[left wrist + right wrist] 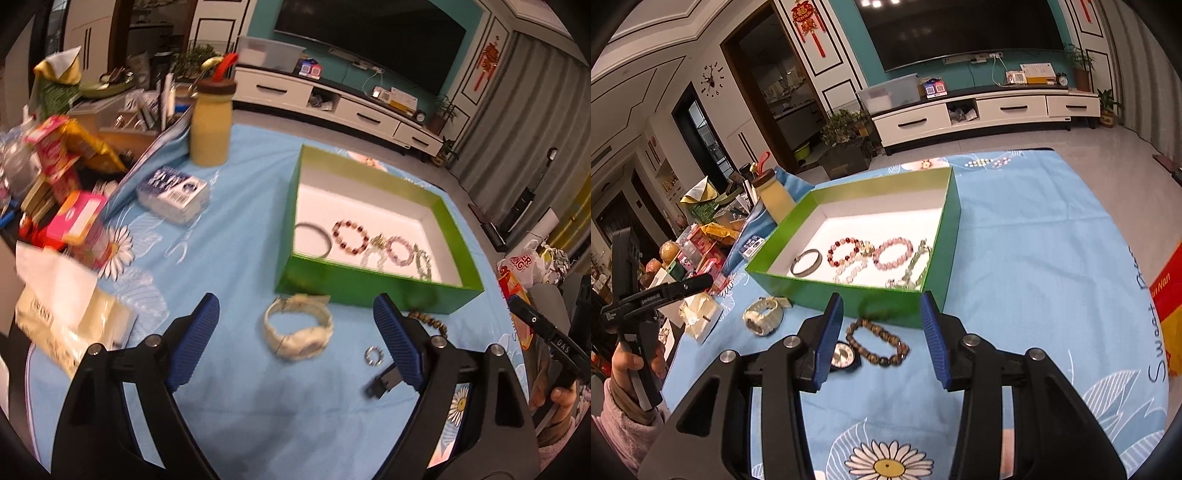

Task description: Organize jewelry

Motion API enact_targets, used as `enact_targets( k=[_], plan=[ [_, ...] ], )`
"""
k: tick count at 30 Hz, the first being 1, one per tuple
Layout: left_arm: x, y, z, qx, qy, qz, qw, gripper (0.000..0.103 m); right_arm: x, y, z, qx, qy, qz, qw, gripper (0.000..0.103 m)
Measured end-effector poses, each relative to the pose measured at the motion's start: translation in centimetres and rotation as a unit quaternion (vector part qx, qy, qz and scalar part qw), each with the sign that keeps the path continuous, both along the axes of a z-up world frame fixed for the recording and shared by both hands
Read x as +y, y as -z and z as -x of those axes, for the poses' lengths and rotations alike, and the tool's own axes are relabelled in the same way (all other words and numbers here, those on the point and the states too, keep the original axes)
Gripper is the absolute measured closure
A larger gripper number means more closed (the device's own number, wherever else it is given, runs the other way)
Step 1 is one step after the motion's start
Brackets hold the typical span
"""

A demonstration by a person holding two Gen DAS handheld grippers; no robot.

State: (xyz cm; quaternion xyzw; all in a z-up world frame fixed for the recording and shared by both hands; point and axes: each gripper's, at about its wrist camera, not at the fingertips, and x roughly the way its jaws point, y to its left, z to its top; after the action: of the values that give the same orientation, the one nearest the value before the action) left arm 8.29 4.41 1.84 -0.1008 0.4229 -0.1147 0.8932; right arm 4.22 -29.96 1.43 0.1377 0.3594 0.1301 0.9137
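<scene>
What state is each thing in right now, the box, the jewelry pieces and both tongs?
Green box: lid off, holding several bracelets.
White watch: strap closed in a loop, lying on the cloth outside the box.
Brown bead bracelet: on the cloth outside the box.
Small silver ring: on the cloth outside the box.
Yellow bottle: upright, capped.
Left tongs: open, empty, framing the watch.
Right tongs: open, empty, framing the brown bracelet.

Dark TV (960, 29) is hanging on teal wall (849, 22) above white cabinet (982, 110), grey curtains (532, 110) hanging right.
</scene>
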Motion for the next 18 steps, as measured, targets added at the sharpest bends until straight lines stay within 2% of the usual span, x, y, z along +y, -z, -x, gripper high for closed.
enact_targets(
  k=[18],
  plan=[
    [0.6,2.8,3.8,0.035,-0.003,-0.006,0.9994,0.016,1.2,1.3,2.6,0.027,-0.007,-0.004,1.000,0.059]
  ],
)
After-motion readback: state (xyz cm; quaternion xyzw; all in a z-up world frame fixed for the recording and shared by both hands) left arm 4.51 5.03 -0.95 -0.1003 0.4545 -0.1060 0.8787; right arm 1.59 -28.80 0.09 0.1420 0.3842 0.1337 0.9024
